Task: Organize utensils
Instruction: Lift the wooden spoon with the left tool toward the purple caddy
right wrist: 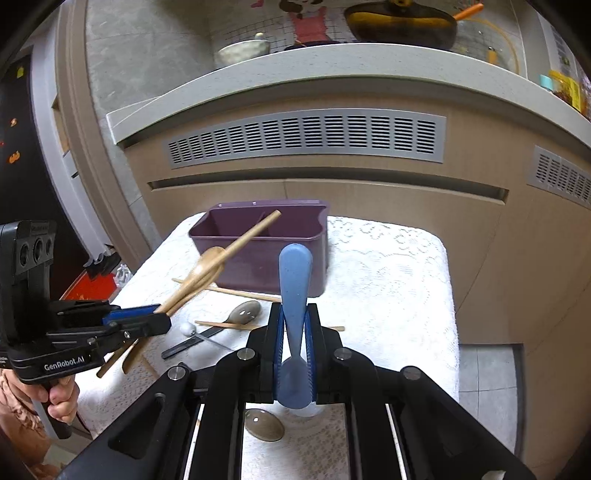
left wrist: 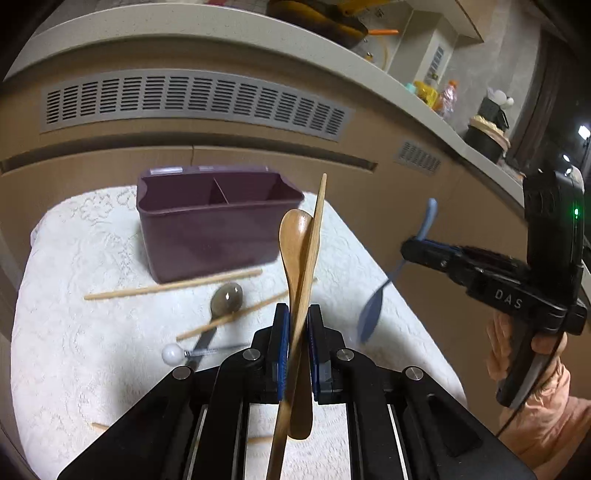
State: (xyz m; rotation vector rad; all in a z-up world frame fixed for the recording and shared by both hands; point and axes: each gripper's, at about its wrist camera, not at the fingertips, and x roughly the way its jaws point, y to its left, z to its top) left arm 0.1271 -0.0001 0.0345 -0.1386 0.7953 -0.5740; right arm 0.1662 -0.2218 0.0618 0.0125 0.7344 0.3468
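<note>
A beige cabinet front (right wrist: pixel 332 221) with a grey slotted vent (right wrist: pixel 306 138) fills the back of both views under a pale countertop (left wrist: pixel 221 26), whose clutter of pans and bottles is too warped by the lens to read. In front of it a white lace cloth (left wrist: pixel 74 295) covers a table whose near edge is hidden behind the gripper bodies. On the cloth, toward twelve o'clock, stands the purple utensil caddy (left wrist: pixel 214 236), upright, with a divider splitting it into two compartments; their floors are out of sight. The left gripper (left wrist: pixel 298 343) is clamped on two things at once, a wooden spoon (left wrist: pixel 291 240) and a wooden chopstick (left wrist: pixel 318 221), both raised off the cloth and pointing toward the caddy; their lower ends are cut off by the gripper frame, and from the right wrist the pair blurs together. The right gripper (right wrist: pixel 295 343), seen from the left wrist at three o'clock, is closed on a blue spoon (right wrist: pixel 294 273), handle up, its bowl tucked between the pads and partly hidden. A hand (right wrist: pixel 61 398) in a peach sleeve grips the left tool's handle at eight o'clock. Loose on the cloth at six o'clock of the caddy lie another chopstick (left wrist: pixel 173 284), a grey spoon (left wrist: pixel 226 297) crossed by a second stick, and a white-knobbed metal piece (left wrist: pixel 171 354) hard to identify. One more grey spoon bowl (right wrist: pixel 264 424) peeks out beneath the right gripper.
</note>
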